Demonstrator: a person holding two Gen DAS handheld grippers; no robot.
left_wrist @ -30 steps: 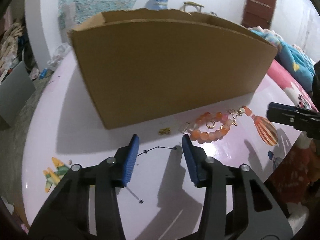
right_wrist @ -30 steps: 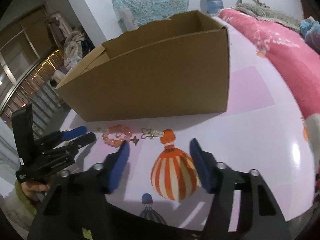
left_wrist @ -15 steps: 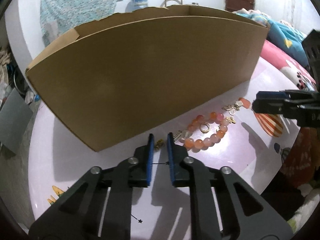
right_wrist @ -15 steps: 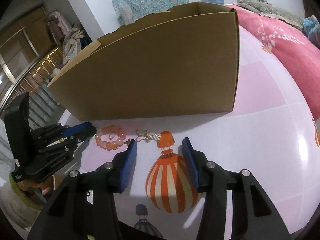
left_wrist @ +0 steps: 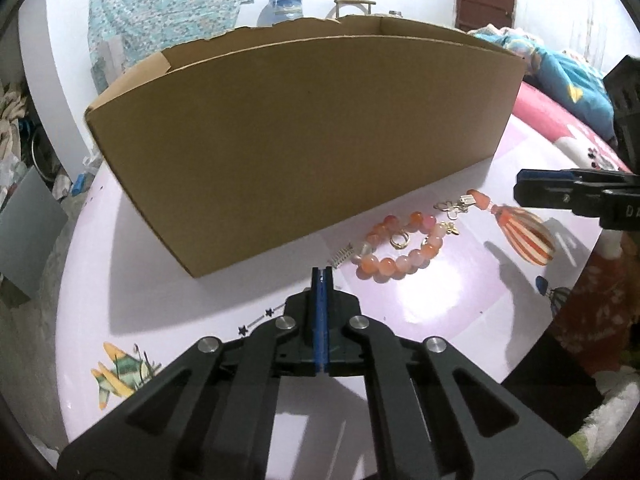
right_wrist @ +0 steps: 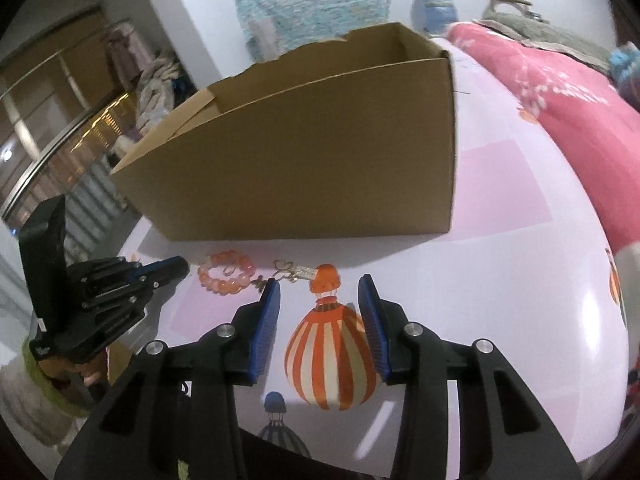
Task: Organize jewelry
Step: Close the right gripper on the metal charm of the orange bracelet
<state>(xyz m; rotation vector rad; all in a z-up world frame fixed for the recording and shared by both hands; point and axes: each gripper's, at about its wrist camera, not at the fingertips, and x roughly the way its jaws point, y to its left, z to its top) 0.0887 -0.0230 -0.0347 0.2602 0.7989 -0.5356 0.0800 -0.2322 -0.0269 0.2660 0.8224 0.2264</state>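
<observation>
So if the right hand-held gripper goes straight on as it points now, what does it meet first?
Probably the tablecloth at its printed orange balloon, since the right hand-held gripper, jaws closing on nothing, points down there; the box stands beyond. Depth is unclear.

Cardboard box stands broadside across far side of table, blocking forward pass; open top free. Bead bracelet and small gold pieces lie just before box wall. Bare tabletop near edge clear. Left gripper crowds bracelet's left side.
</observation>
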